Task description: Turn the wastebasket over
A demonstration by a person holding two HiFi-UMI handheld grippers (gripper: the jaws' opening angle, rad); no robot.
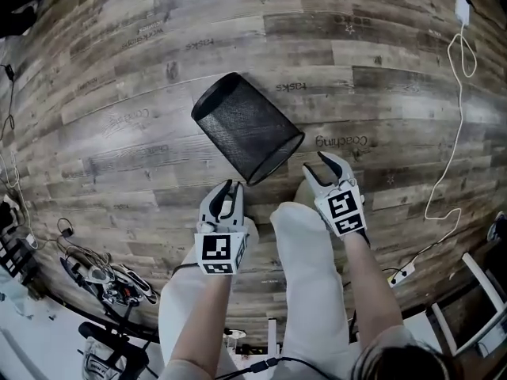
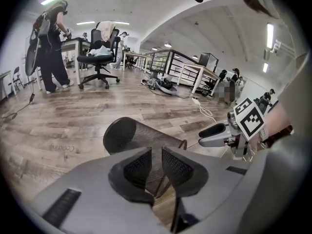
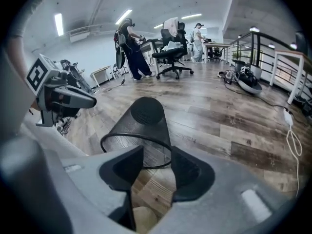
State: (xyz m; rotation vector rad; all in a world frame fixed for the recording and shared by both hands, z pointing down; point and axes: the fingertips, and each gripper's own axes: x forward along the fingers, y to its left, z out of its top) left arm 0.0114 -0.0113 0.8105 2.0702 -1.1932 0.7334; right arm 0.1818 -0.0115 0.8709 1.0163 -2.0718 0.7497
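Wastebasket (image 1: 245, 125) lies on its side on the floor (image 1: 119, 70), rim facing both empty grippers (left gripper (image 1: 226, 192) narrowly parted, right gripper (image 1: 321, 167) wide): best to pinch opposite rim edges and tip evenly.

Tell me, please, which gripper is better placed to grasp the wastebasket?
Probably right: the right gripper has wide-open jaws with the wastebasket rim in line ahead; the left gripper has a narrow gap.
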